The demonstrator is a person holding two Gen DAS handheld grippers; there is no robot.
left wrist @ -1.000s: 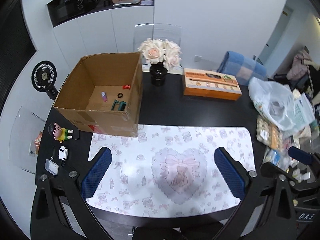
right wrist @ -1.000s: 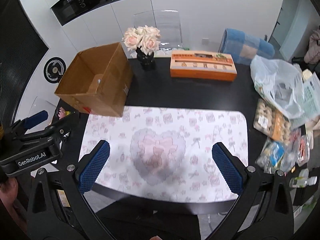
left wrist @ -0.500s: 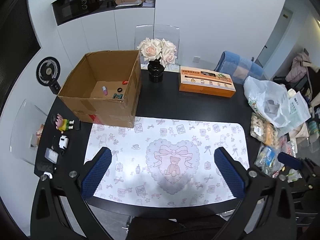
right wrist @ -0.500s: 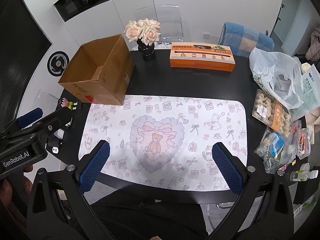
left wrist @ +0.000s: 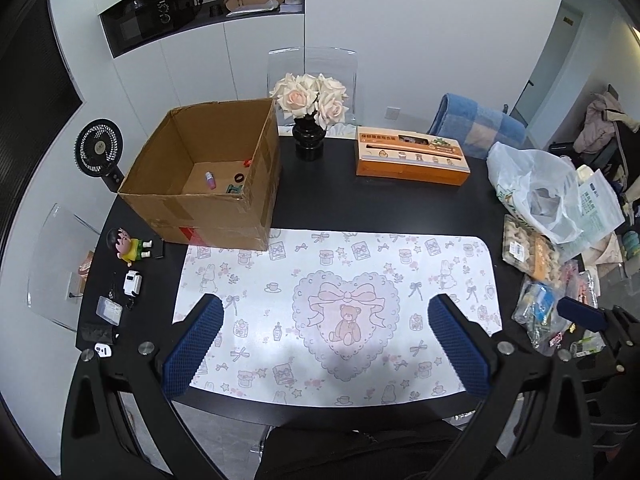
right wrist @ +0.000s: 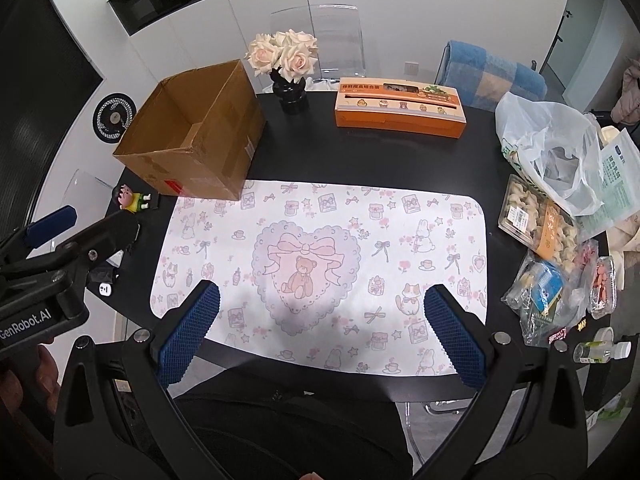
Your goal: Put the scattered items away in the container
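Both hand-held grippers, left and right, hover empty with jaws spread above the patterned mat. The cardboard box sits far-left on the tabletop. Left should reach the doll figure beside it, squeezing gently.

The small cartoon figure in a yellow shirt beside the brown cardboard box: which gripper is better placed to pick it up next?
Probably the left gripper. The small cartoon figure in a yellow shirt lies at the table's left edge, by the brown cardboard box. The right gripper hangs open over the patterned mat, farther away.
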